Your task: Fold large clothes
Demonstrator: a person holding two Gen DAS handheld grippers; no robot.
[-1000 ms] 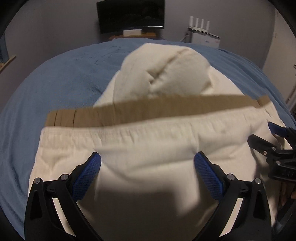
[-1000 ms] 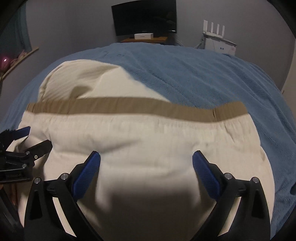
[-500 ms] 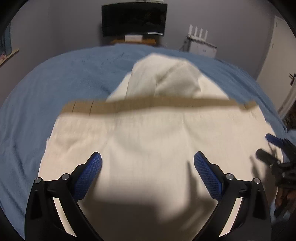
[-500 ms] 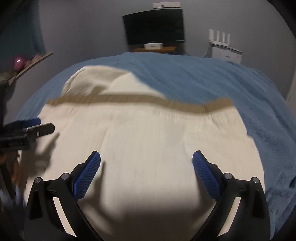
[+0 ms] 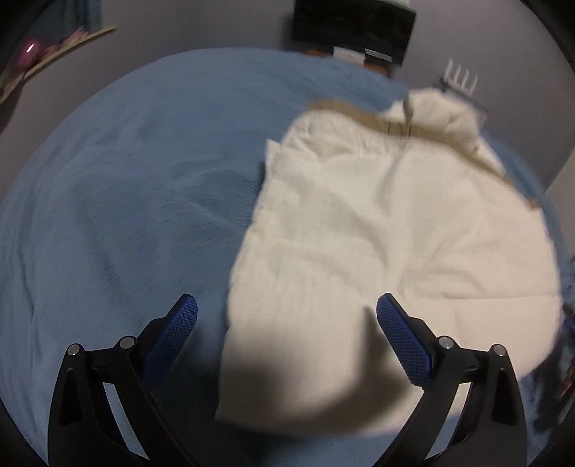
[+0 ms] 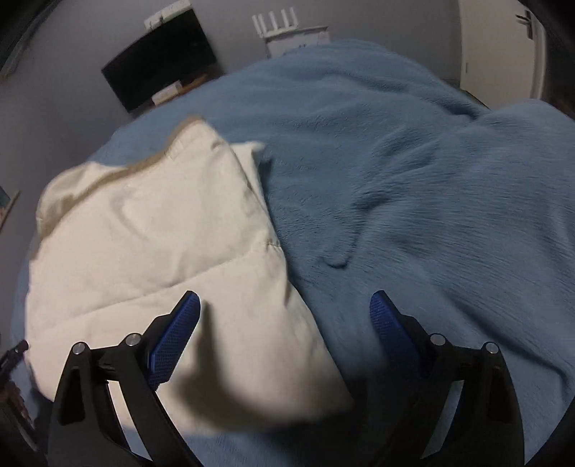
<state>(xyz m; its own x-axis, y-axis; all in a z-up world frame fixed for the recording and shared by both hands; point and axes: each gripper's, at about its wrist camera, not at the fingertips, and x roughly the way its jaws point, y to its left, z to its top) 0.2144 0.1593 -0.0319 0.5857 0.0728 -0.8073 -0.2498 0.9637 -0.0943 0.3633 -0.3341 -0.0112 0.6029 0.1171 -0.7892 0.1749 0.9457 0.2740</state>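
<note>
Left wrist view: the left tool (image 5: 284, 316), black with blue ribbed pads, is spread wide and grasps nothing; it hangs over the near left edge of the cream-coloured quilted fabric garment with a tan band (image 5: 395, 233).
Garment position: it lies as a thick, layered bundle on the blue plush bed cover (image 5: 125, 197), to the right of this view, with the tan band (image 5: 363, 115) along its far edge.
Right wrist view: the right tool (image 6: 284, 316) is likewise spread wide and empty, straddling the garment's (image 6: 151, 244) near right corner and the bare blue cover (image 6: 413, 179).
Progress: the piece looks folded over itself into a compact rectangle, so the main folds seem done; the top is puffy and creased and one far corner sticks out, so smoothing or one more fold may remain.
Surface: a soft, rumpled bed, likely to give under pressure.
Room: grey walls, a dark flat screen (image 6: 161, 57) on a low stand, a white router with upright antennas (image 6: 276, 25), and a white door (image 6: 503, 46) at the right.
</note>
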